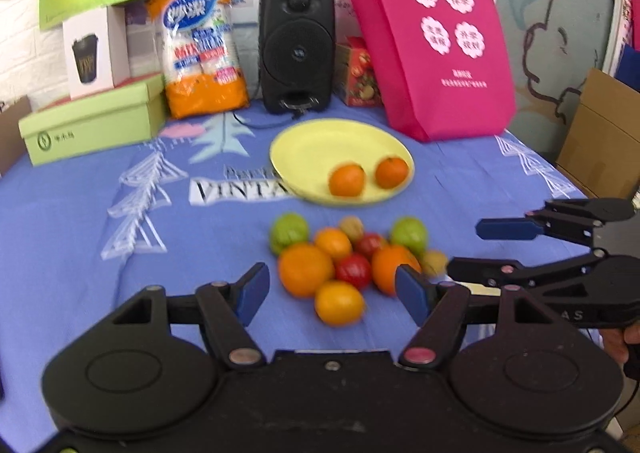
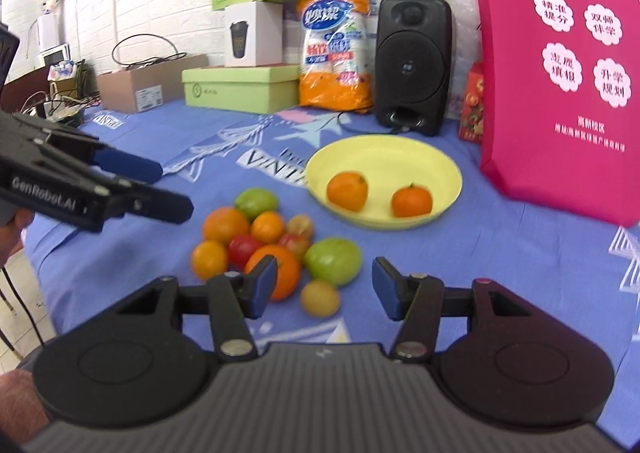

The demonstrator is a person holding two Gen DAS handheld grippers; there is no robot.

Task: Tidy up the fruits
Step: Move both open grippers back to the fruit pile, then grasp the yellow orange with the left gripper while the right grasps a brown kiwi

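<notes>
A yellow plate (image 1: 320, 141) (image 2: 384, 153) on the blue cloth holds two small oranges (image 1: 346, 180) (image 2: 347, 191). In front of it lies a pile of fruit (image 1: 348, 261) (image 2: 264, 245): oranges, green fruits, red ones and small yellow ones. My left gripper (image 1: 334, 293) is open and empty, hovering just before the pile. My right gripper (image 2: 325, 291) is open and empty over a small yellow fruit (image 2: 320, 297) at the pile's near right. Each gripper shows in the other's view, the right one (image 1: 476, 249) and the left one (image 2: 168, 189).
Along the back stand a green box (image 1: 92, 125), an orange cup pack (image 1: 202, 49), a black speaker (image 1: 297, 49), a small red box (image 1: 360, 73) and a pink bag (image 1: 432, 45). A cardboard box (image 1: 604, 133) is off the table's right edge.
</notes>
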